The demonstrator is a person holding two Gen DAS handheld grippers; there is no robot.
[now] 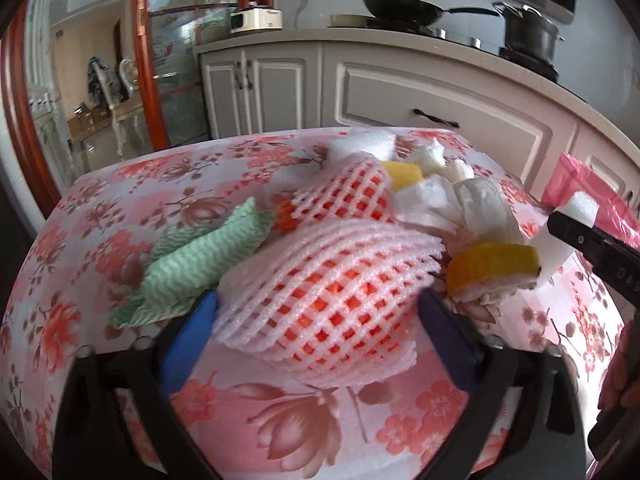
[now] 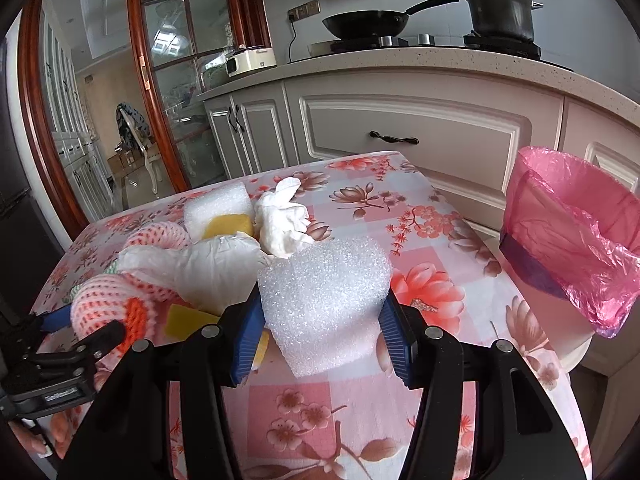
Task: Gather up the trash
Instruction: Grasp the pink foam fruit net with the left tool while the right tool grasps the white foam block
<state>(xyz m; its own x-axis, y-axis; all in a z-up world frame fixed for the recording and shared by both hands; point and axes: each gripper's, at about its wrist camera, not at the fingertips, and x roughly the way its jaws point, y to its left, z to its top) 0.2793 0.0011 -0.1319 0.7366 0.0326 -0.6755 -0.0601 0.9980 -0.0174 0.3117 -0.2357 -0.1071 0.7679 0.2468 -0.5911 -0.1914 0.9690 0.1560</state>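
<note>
A small table with a pink floral tablecloth (image 2: 432,216) stands in a kitchen, and a heap of trash lies on its left half. The right gripper (image 2: 320,320) pinches a white foam block (image 2: 324,288) between its two blue pads, which press its sides; the block is lifted slightly at the near edge of the heap. The left gripper (image 1: 320,320) has its fingers spread around a pink foam fruit net (image 1: 328,292) with something orange inside; the blue pads sit at the net's sides, but it is not clear that they squeeze it yet, so this reads as a grasp about to close. To the right of the table, just beside its edge, a bin lined with a pink plastic bag (image 2: 576,240) stands open, and as far as its mouth can be seen, nothing is visible inside. The collecting therefore seems to be at its start: almost everything is still on the table. Left in the heap are a second pink net (image 1: 344,196), a green wavy cloth (image 1: 200,260), yellow sponge pieces (image 1: 492,264), crumpled white tissue (image 2: 284,216), a white plastic wad (image 2: 208,264) and another white foam block (image 2: 216,204). The items overlap and touch, so lifting one may drag its neighbours. Behind are cream cabinets (image 2: 400,132), a counter with a black wok (image 2: 364,22) and a dark pot (image 2: 500,8), and a glass door with a wooden frame (image 2: 140,72).
</note>
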